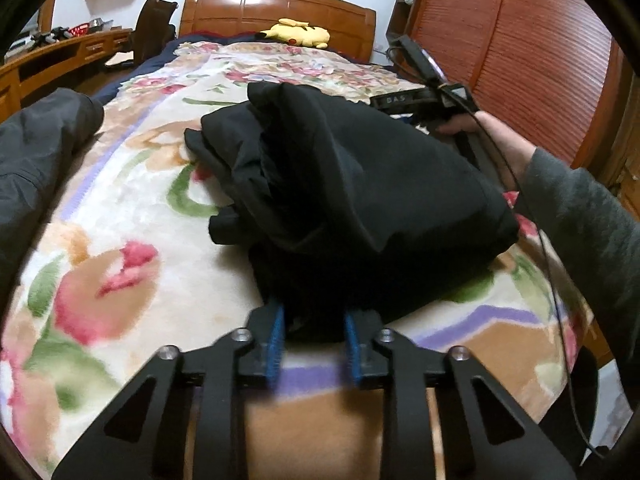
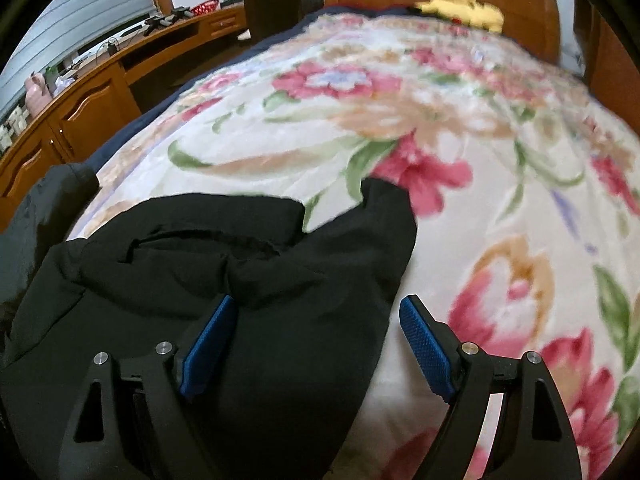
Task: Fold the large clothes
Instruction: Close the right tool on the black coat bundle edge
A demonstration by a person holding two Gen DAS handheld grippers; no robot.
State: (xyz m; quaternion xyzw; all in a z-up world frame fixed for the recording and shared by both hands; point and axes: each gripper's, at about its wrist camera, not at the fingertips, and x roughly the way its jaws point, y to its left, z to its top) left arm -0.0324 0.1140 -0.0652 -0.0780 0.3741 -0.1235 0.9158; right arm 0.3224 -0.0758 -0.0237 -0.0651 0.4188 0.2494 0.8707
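A: Why is the left gripper (image 1: 314,330) set so low at the near edge of the black jacket (image 1: 352,184)?

B: Its blue pads have a fold of the black fabric pinched between them; I judge it has taken the hem in order to lift or turn it over. The jacket lies bunched in the middle of the floral blanket (image 1: 132,216) on the bed.

A: And the right gripper (image 2: 316,316)?

B: Its jaws stand wide apart above the jacket's right edge, holding nothing.

A: What does each view add?

B: The left wrist view shows the person's right hand (image 1: 480,128), a grey sleeve (image 1: 580,208) and a yellow plush toy (image 1: 298,32) by the headboard. The right wrist view shows the jacket's far corner lying flat on the blanket, and the wooden desk (image 2: 92,92).
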